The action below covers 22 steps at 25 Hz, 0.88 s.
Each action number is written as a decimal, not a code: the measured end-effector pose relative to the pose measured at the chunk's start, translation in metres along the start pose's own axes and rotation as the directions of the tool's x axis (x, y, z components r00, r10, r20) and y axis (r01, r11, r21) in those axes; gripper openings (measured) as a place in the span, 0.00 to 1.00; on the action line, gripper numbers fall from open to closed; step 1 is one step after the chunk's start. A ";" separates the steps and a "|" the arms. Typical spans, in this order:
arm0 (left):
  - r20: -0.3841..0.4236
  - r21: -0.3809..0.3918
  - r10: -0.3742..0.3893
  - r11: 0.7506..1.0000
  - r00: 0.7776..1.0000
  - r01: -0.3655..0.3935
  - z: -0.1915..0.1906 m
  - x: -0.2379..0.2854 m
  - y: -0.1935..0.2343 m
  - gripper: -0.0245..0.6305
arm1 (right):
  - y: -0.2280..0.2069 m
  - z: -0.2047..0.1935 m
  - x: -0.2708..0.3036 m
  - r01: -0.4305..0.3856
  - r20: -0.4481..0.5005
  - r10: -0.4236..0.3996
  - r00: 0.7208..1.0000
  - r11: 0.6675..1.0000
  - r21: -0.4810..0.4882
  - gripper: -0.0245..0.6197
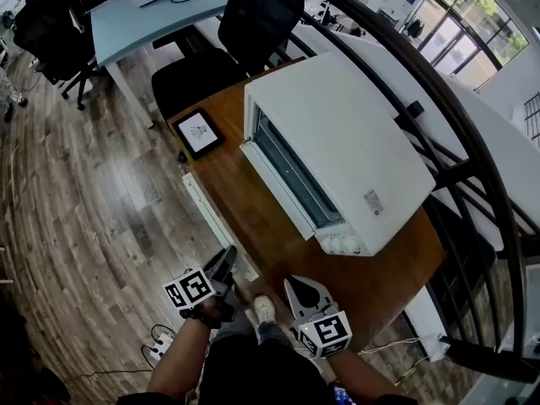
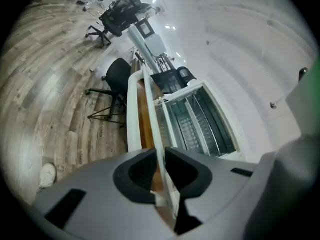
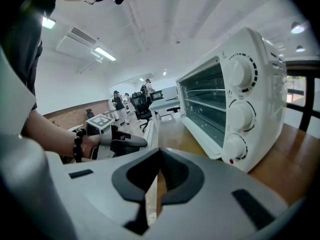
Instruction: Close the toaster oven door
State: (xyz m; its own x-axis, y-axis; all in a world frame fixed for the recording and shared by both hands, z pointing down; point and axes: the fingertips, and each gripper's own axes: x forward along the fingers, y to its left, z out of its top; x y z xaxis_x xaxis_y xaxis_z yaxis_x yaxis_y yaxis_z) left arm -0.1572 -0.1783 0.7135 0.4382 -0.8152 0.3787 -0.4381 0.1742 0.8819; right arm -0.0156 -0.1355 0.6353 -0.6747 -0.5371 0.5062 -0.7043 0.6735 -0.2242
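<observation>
1. At the far left, the wood floor (image 1: 76, 192) carries a white power strip (image 1: 162, 342) beside your left arm. A grey desk (image 1: 139, 19) and a black office chair (image 1: 253, 15) stand past the tabletop's far end
2. A dark tablet (image 1: 198, 133) with a white screen lies on the brown tabletop (image 1: 396, 260), near the oven's far corner and clear of the door
3. Your left hand-held gripper (image 2: 160, 159) is narrow, its pads clamped on the white front edge of the toaster oven door (image 1: 213, 213), which stands open off the oven's left face
4. The white toaster oven (image 1: 354, 142) sits mid-tabletop with its mouth open and its racks (image 2: 200, 129) showing. You cannot judge from these views how far the door is tilted up
5. Your right hand-held gripper (image 3: 159, 159) hangs just right of the left one, tips together on nothing, short of the oven's three knobs (image 3: 240, 114)
6. A black railing (image 1: 460, 125) curves across the right and cuts off the tabletop's far side
</observation>
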 end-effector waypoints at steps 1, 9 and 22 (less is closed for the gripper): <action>-0.002 0.008 -0.009 1.000 1.000 0.009 0.003 -0.001 -0.007 0.13 | 0.001 0.004 0.001 -0.003 0.006 0.003 1.000 1.000 -0.002 0.04; -0.005 0.057 -0.107 0.993 0.994 0.107 0.021 -0.002 -0.067 0.15 | 0.011 0.037 0.006 -0.039 0.067 0.040 0.997 0.999 -0.019 0.04; -0.039 0.150 -0.155 0.976 0.987 0.159 0.042 0.000 -0.131 0.18 | -0.005 0.080 0.021 -0.021 0.155 0.013 0.988 0.998 0.053 0.03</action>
State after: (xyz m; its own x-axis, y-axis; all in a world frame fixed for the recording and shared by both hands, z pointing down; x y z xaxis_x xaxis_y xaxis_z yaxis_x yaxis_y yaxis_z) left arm -0.1330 -0.2237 0.5864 0.5312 -0.8101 0.2479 -0.4752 -0.0426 0.8789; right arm -0.0436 -0.1909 0.5803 -0.7096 -0.6009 0.3679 -0.7007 0.6567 -0.2790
